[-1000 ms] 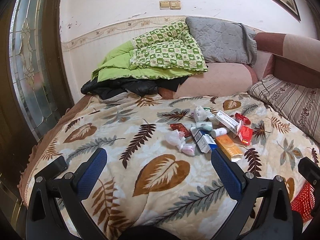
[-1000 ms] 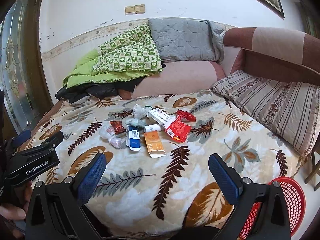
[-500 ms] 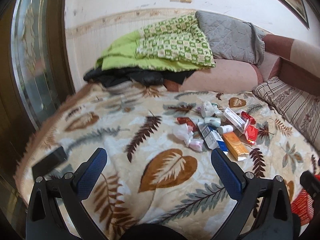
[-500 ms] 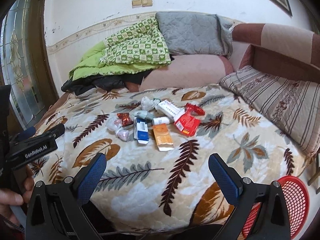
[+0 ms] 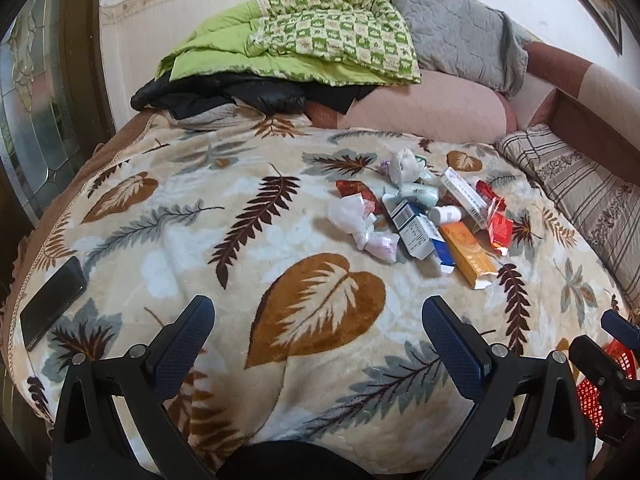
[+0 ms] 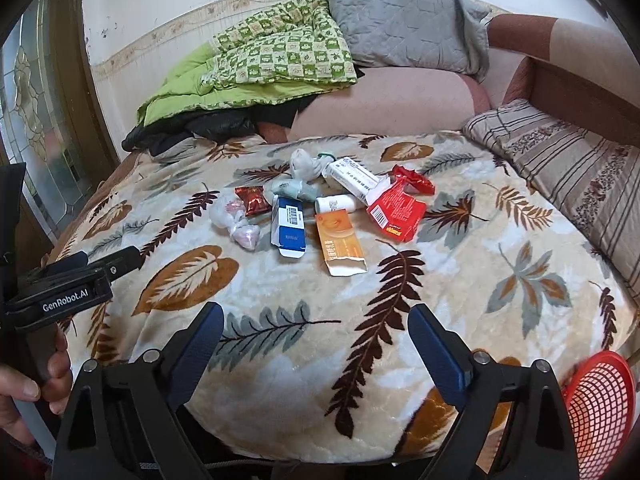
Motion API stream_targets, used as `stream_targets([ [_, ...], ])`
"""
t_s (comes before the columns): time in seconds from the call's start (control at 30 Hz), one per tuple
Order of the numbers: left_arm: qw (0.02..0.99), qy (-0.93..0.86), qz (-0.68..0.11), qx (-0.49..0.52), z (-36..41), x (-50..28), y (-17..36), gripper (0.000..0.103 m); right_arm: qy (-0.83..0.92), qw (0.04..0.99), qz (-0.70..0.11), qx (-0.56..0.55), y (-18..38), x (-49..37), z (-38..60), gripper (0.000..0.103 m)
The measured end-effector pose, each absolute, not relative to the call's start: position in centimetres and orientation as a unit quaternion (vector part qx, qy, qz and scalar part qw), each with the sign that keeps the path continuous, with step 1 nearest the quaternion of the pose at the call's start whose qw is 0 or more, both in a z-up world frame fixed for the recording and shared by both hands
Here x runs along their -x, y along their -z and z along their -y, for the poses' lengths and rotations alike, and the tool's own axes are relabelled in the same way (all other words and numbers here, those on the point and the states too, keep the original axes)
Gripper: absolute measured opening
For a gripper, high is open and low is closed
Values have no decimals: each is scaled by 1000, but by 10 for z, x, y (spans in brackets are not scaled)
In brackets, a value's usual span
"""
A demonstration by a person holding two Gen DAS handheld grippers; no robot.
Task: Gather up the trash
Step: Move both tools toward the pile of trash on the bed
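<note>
Left gripper (image 5: 318,320): jaws wide, holding nothing, above the near edge of the leaf-print blanket (image 5: 168,240). Right gripper (image 6: 316,328): jaws wide, likewise holding nothing. A red basket (image 6: 600,408) sits low at the right, beside the bed. A phone (image 5: 52,304) lies at the blanket's left edge. Trash is clustered mid-bed, well beyond both grippers: orange box (image 6: 338,240), blue box (image 6: 289,230), red wrapper (image 6: 396,210), white bottle (image 6: 335,203), tied bags (image 6: 236,220). Farthest: green quilt (image 6: 276,60) and grey pillow (image 6: 400,28) against the wall.
</note>
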State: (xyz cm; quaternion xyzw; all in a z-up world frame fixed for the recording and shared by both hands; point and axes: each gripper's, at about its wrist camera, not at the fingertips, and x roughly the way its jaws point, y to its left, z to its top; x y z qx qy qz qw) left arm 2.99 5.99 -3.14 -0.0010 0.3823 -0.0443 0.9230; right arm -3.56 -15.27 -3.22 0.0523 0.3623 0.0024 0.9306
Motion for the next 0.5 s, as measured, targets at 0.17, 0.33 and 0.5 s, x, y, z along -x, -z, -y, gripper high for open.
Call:
stream_targets([
  [0.17,921,38,-388,-11,-57,-36,36,103,-7,929,-366,-48,36,27,148,96],
  [0.33,922,35,-385,-19,-53,-41,38,103,-11,927,-371,-45,41,17,146,95],
  [0.5,923,37,-383,-18,-49,-46,39,103,-9,926,-375,-42,44,6,150,94],
])
